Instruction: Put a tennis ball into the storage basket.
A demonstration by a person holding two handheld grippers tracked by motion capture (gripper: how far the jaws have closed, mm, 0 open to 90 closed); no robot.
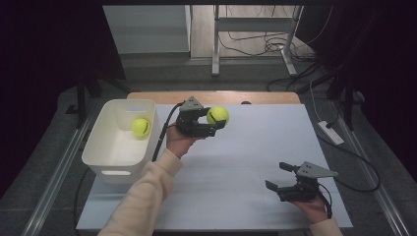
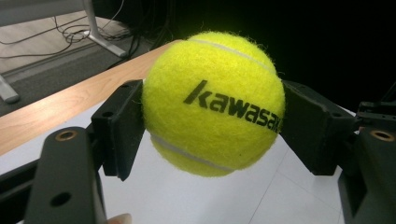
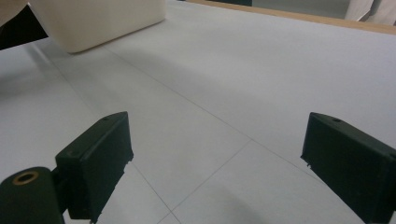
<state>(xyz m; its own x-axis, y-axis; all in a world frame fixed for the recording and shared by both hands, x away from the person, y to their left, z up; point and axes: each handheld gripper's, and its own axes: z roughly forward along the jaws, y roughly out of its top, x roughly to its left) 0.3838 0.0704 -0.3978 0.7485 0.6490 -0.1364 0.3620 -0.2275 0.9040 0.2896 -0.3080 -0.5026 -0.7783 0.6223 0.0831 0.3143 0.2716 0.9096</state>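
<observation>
A yellow tennis ball (image 1: 217, 115) (image 2: 212, 102) with black lettering is clamped between the jaws of my left gripper (image 1: 215, 122) (image 2: 212, 128), held above the white table near its far middle. A second yellow tennis ball (image 1: 140, 127) lies inside the white bin (image 1: 104, 157) at the table's left. My right gripper (image 1: 278, 176) (image 3: 215, 163) rests low over the table near the front right, jaws wide apart with nothing between them.
The white table top (image 1: 246, 147) has a wooden strip (image 1: 265, 97) along its far edge. A corner of the white bin (image 3: 93, 23) sits far off in the right gripper view. Cables and a desk frame (image 1: 255, 39) lie on the floor beyond.
</observation>
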